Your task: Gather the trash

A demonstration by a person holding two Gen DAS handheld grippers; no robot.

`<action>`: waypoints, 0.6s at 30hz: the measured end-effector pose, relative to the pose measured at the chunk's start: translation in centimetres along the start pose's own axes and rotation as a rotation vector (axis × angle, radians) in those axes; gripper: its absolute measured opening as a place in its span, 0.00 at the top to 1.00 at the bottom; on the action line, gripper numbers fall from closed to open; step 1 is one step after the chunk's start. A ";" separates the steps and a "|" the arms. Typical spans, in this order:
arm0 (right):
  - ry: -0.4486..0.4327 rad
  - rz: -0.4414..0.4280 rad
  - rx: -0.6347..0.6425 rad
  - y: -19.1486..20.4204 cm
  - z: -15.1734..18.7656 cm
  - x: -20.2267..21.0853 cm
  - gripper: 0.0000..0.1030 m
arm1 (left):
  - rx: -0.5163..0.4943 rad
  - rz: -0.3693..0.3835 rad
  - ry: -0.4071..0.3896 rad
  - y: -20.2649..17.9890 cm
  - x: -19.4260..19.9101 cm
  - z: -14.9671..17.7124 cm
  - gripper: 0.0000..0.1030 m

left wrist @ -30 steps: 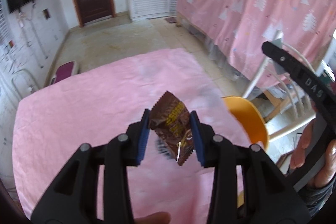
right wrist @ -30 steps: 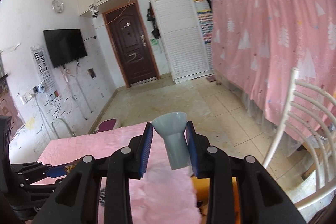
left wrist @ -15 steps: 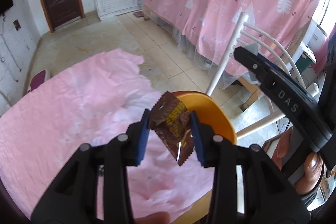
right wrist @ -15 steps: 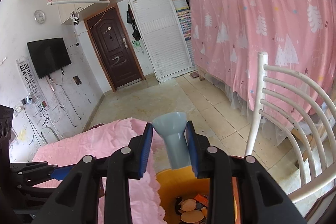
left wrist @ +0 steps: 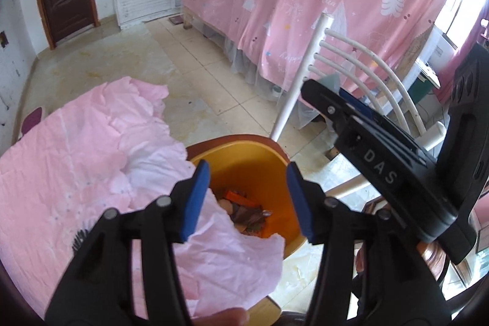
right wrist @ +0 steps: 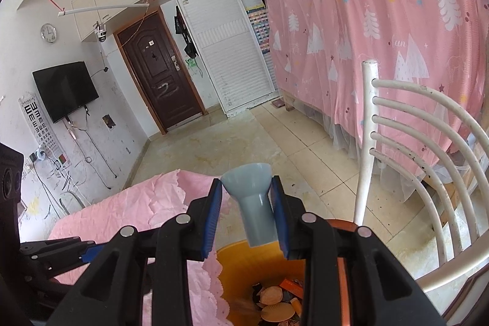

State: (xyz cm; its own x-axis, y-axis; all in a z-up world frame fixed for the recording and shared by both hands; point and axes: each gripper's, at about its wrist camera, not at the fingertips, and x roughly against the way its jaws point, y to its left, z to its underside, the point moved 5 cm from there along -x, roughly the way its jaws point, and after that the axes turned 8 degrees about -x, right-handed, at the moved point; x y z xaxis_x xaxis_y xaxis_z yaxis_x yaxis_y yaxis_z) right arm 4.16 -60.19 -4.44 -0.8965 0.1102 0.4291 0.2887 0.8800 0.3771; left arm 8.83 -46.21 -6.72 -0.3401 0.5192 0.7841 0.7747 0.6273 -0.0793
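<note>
My left gripper (left wrist: 249, 199) is open and empty, held over the orange trash bin (left wrist: 266, 161) at the table's edge. Wrappers and other scraps (left wrist: 244, 213) lie at the bin's bottom. My right gripper (right wrist: 247, 216) is shut on a grey funnel-shaped plastic piece (right wrist: 255, 203), wide end forward, above the same bin (right wrist: 235, 265), where shell-like scraps (right wrist: 275, 304) show. The right gripper also shows at the right of the left wrist view (left wrist: 366, 142); the left one shows at the lower left of the right wrist view (right wrist: 55, 252).
A pink cloth (left wrist: 76, 167) covers the table and partly overhangs the bin. A white chair (right wrist: 412, 173) stands just right of the bin. A pink curtained bed (left wrist: 336, 5) lies behind it. Tiled floor (left wrist: 137, 51) stretches to a brown door (right wrist: 159, 81).
The left gripper swung right over the bin, opened and let go of the brown snack wrapper, which is gone from its fingers. The right gripper moved over the bin, still holding the grey piece.
</note>
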 end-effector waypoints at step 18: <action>0.040 0.042 0.034 2.9 1.4 -1.1 0.48 | 0.134 -0.075 -0.086 6.6 5.3 1.7 0.47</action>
State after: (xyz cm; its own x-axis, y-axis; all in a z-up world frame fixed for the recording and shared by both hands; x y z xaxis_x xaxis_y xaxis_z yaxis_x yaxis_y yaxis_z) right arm 5.50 -57.06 -4.99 -0.8695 0.1291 0.4767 0.3135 0.8902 0.3307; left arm 11.25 -38.39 -4.13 -0.4435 0.5121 0.7355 0.6692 0.7352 -0.1084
